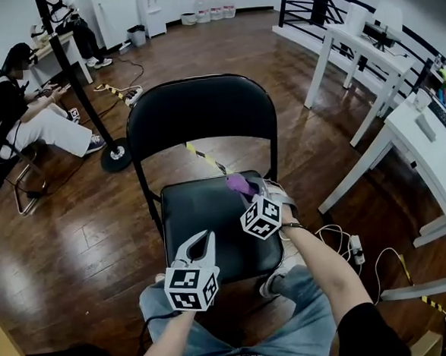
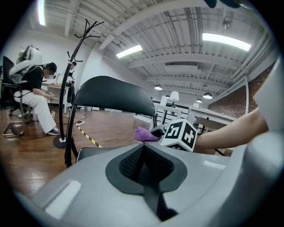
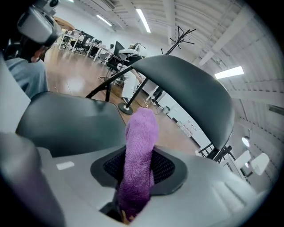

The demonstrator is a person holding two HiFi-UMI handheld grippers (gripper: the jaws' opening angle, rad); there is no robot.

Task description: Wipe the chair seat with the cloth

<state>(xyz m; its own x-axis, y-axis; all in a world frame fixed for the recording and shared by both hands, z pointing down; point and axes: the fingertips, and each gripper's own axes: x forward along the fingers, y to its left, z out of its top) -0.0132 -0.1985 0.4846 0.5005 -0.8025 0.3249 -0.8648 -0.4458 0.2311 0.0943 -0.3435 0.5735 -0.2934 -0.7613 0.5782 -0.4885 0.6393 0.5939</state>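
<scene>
**Over the chair seat: cloth clamped in the right gripper, left gripper closed on nothing**

Across the whole room runs a dark wooden floor (image 1: 75, 244), and a black folding chair (image 1: 199, 110) stands on it directly in front of the person, its backrest on the far side. White tables (image 1: 426, 140) line the right side of the room. At the far left a person (image 1: 28, 111) sits beside a black coat stand (image 1: 79, 77).

The chair seat (image 1: 202, 213) is a dark padded square, and both grippers are above it. The left gripper (image 1: 202, 239) hovers over the front of the seat, towards its left, with its marker cube out past the front edge. In the left gripper view its dark pads meet in a single seam with nothing between them.

The right gripper (image 1: 253, 189) reaches to the back right corner of the seat, near the foot of the backrest. Its jaws are pressed tight on a purple cloth (image 1: 240, 183). In the right gripper view the cloth is a bunched, fuzzy roll that rises out from between the pads. From the head view it lies over the seat's rear edge. No view settles whether it touches the padding.
</scene>
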